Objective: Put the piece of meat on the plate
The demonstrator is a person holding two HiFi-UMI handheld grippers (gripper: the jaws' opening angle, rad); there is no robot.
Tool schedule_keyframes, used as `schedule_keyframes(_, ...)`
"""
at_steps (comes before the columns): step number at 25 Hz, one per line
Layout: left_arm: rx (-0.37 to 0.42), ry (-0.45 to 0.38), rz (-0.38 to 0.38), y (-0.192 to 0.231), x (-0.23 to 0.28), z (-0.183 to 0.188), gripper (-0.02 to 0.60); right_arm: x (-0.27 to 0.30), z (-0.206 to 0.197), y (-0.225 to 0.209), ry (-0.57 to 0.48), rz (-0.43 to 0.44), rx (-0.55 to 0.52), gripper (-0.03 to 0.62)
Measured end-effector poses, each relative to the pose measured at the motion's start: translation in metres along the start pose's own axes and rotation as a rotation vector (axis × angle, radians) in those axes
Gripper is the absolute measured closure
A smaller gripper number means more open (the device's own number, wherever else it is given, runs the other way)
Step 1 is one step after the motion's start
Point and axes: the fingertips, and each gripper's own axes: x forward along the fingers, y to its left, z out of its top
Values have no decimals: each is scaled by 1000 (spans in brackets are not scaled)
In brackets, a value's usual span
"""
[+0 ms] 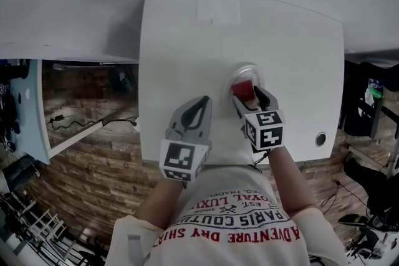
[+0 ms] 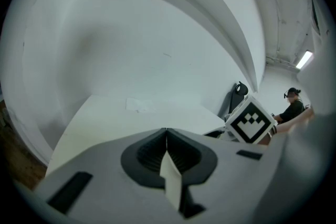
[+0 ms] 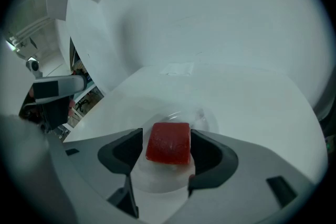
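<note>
The piece of meat (image 1: 242, 90) is a red block. It sits between the jaws of my right gripper (image 1: 248, 96), which is shut on it. Seen from the right gripper view, the meat (image 3: 168, 142) hangs just over the clear round plate (image 3: 206, 114), and the gripper (image 3: 166, 148) presses it from both sides. The plate (image 1: 247, 68) lies on the white table right of centre; whether the meat touches it I cannot tell. My left gripper (image 1: 202, 103) hovers over the table to the left of the plate, shut and empty. Its jaws (image 2: 167, 139) meet in a thin line.
The white table (image 1: 187, 40) has a pale sheet of paper (image 1: 217, 7) near its far edge and a round cable hole (image 1: 320, 139) at the near right. A white wall stands behind it. Wooden floor, cables and racks show on the left.
</note>
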Motion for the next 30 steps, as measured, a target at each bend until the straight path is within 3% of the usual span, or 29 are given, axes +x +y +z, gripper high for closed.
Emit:
schedule_keyframes(5, 18, -39, -2, -10, -7, 14, 574, -34, 23, 2, -98, -37, -32, 322)
schedule_keyframes(10, 22, -103, -25, -28, -18, 43, 574, -79, 56, 11, -228, -82, -83, 526)
schedule_keyframes(12, 39, -132, -28, -37, -24, 54, 574, -96, 64, 16, -269, -71, -74, 552)
schedule_keyframes(21, 127, -308, -2, -49, -52, 124, 574, -174, 117, 24, -565, -65, -99, 582)
schedule_keyframes(30, 242, -465, 15, -84, -93, 173, 574, -234, 143, 41, -727, -83, -208, 582)
